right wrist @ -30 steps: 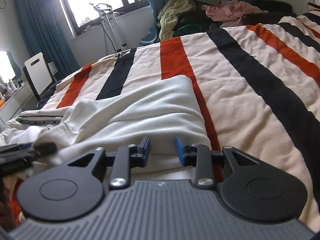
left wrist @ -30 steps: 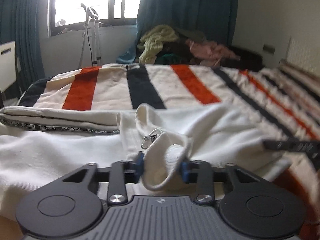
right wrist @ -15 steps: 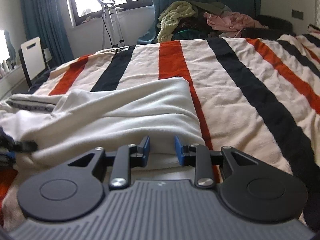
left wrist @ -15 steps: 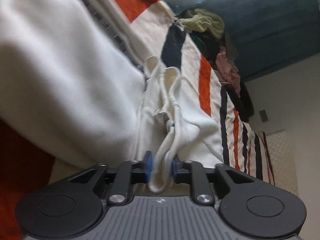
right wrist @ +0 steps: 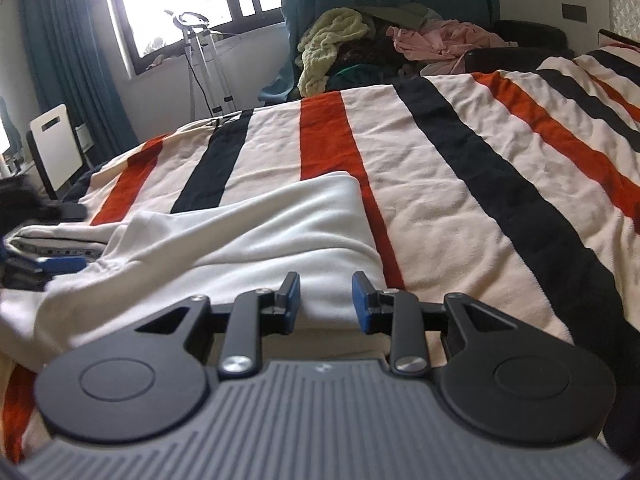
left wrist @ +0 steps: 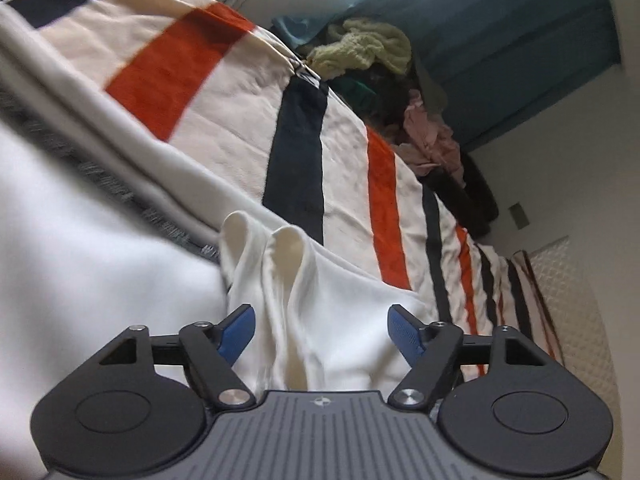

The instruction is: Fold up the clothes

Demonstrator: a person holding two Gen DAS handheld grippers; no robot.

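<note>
A white sweatshirt (left wrist: 340,320) lies on the striped bedspread (left wrist: 240,112). My left gripper (left wrist: 321,334) is tilted and open wide, its blue pads on either side of two upright folds of the fabric without pinching them. A grey lettered band (left wrist: 120,184) of the garment runs off to the left, blurred. In the right wrist view the sweatshirt (right wrist: 280,232) spreads to the left, and my right gripper (right wrist: 326,302) is shut on its thick near edge. The left gripper's blue pad (right wrist: 60,264) shows at the far left.
The orange, black and cream bedspread (right wrist: 460,168) stretches right and far. A pile of clothes (right wrist: 332,36) sits beyond the bed under teal curtains. A metal stand (right wrist: 200,60) is by the window and a white chair (right wrist: 54,144) at left.
My left gripper has let go of the ribbed cloth it pinched and opened wide, still tilted. The right gripper keeps its hold and has hardly moved.
</note>
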